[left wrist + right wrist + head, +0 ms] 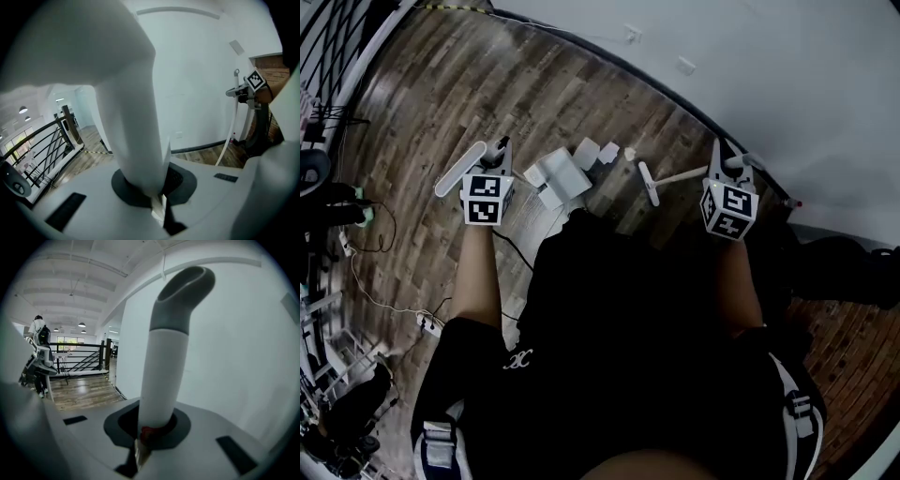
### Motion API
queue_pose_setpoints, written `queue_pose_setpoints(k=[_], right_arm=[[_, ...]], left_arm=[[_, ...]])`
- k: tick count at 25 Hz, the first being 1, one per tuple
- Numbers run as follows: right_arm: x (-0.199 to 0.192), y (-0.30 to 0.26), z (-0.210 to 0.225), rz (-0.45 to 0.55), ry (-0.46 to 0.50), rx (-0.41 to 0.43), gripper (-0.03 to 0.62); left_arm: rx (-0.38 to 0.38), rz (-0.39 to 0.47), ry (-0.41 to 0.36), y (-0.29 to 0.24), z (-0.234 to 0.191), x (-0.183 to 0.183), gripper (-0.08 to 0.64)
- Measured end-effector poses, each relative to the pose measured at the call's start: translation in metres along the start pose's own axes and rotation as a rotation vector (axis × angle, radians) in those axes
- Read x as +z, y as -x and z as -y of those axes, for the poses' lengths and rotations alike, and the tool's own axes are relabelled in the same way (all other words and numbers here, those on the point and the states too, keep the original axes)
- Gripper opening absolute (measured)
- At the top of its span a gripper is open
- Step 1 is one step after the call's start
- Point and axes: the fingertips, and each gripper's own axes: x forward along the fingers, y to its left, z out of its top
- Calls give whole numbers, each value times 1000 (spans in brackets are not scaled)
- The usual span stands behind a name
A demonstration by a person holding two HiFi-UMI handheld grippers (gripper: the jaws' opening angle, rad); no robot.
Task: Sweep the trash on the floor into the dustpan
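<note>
Now both are clamped: the left tongs point(495, 155) grip the white dustpan handle point(133, 117), the right tongs point(728, 164) the grey-capped broom handle point(164, 362). Between them, on the wooden floor point(441, 84), lie the dustpan point(561, 174), paper trash point(587, 150) just beside it, and the broom head point(648, 184).

Wood plank floor point(422, 103): white dustpan point(561, 176) at 12 o'clock, paper scraps point(598, 152) just beside it at 1 o'clock, cables point(375, 272) at 9 o'clock.

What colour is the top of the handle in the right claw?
Grey top over a white broom handle; right gripper view.
</note>
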Motion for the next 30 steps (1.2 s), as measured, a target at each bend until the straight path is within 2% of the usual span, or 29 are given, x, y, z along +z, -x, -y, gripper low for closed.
queue_pose_setpoints(k=[5, 12, 16, 24, 30], right_arm=[[-3, -34, -8, -24, 0, -62, 20], [-3, -79, -9, -54, 6, -151, 20], [-5, -112, -16, -81, 26, -187, 20], [-23, -188, -49, -165, 94, -159, 20], [-20, -245, -112, -166, 107, -69, 20]], left_arm=[[-52, -33, -64, -32, -14, -24, -3], [-163, -64, -203, -76, -9, -54, -3], [-195, -84, -230, -104, -16, -66, -3], [-181, -70, -223, -146, -36, -81, -3], [-197, -85, -229, -164, -33, -106, -3]])
